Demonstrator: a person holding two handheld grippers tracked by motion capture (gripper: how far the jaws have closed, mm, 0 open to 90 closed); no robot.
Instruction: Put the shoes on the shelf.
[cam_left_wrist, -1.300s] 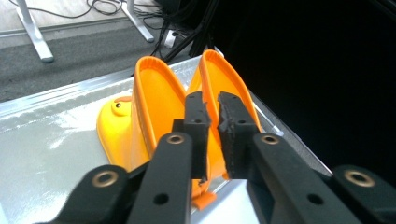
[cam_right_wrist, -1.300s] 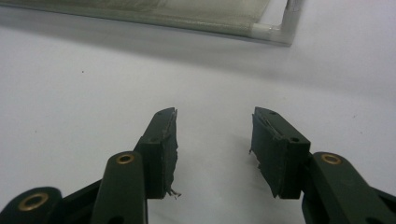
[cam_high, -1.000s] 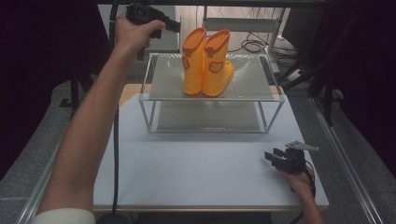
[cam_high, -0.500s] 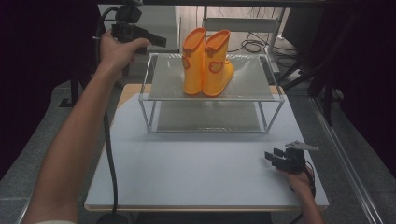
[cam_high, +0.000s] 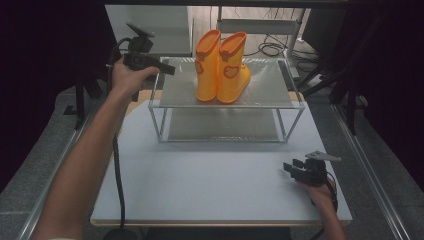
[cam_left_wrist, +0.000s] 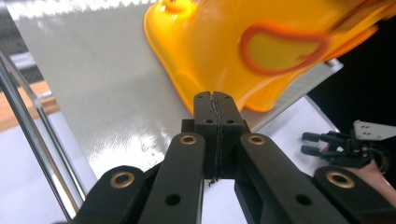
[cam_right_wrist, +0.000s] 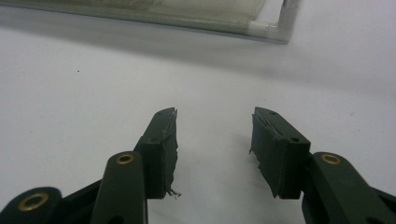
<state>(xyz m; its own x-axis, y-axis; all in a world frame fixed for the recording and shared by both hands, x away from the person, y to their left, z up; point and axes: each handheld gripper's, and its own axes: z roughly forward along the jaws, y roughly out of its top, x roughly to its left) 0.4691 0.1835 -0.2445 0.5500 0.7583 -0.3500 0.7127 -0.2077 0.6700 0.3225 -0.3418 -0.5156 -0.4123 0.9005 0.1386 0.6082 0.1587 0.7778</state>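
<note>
The left gripper (cam_high: 167, 69) hangs at the left end of the shelf rack (cam_high: 290, 102), its jaws pressed fully together with nothing between them, its tip pointing at the boots. In the left gripper view its closed tip (cam_left_wrist: 215, 105) sits just short of the nearest boot's sole. The pair of orange boots (cam_high: 222, 67) stands upright on the rack's top shelf. At the table's (cam_high: 200, 185) near right corner, the right gripper (cam_high: 292, 167) rests low, jaws partly apart and empty.
</note>
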